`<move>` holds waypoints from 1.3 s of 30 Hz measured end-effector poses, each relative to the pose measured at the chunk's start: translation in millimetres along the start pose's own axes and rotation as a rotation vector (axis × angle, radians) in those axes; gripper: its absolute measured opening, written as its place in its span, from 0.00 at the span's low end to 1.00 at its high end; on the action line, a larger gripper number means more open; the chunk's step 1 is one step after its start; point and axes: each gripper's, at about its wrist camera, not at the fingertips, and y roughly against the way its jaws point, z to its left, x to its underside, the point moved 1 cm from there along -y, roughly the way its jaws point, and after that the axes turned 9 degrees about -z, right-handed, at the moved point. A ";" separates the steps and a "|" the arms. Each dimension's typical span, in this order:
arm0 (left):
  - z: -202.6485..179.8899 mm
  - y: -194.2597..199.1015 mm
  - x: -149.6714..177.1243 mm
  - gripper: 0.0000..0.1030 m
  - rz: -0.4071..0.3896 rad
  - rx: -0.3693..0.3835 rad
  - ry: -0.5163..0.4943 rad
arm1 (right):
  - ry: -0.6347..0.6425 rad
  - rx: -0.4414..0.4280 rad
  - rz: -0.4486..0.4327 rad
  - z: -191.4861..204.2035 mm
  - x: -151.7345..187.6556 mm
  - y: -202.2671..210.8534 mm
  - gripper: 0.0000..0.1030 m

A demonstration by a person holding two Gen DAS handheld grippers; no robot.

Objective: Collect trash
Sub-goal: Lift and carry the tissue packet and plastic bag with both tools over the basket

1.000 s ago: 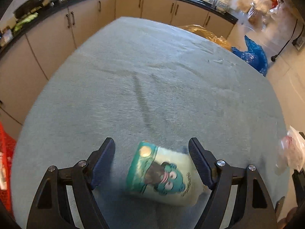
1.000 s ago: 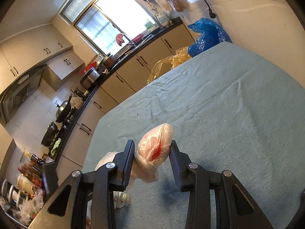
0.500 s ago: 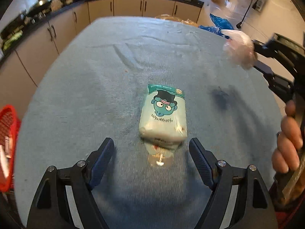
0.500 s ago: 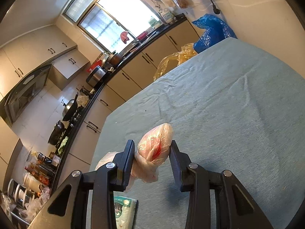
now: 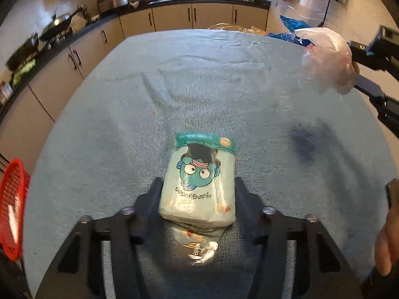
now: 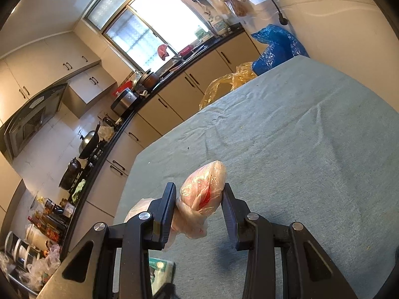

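Red mesh at the far left edge is a basket (image 5: 12,211), standing just off the table (image 5: 99,129), and I judge it the likely place for what I collect. In the middle, my left gripper (image 5: 198,194) has just been closing, and its jaws now sit against both long sides of the tissue pack (image 5: 199,184), which lies flat on the blue-grey cloth with its cartoon face up; the pack is between the pads and looks pinched, not yet lifted. To the right, my right gripper (image 6: 198,199) holds a crumpled pink plastic bag (image 6: 203,194) clear above the table, jaws narrow and pressed on it from both sides. So the step in hand is the second pickup. Next I should raise the pack straight up without letting it slip, as its wrapper looks slick, then carry both pieces left toward the basket.
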 end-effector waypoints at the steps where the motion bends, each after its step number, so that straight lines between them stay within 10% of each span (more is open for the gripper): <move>1: 2.2 0.3 0.1 0.48 -0.012 -0.009 0.003 | 0.006 -0.002 -0.002 1.5 0.5 0.3 0.38; 20: 65.1 71.4 19.2 0.39 -0.245 -0.060 0.112 | 0.332 -0.190 0.052 78.7 48.8 0.5 0.38; 39: 114.8 114.9 46.4 0.39 -0.336 -0.059 0.137 | 0.647 -0.156 -0.041 127.3 94.9 12.3 0.38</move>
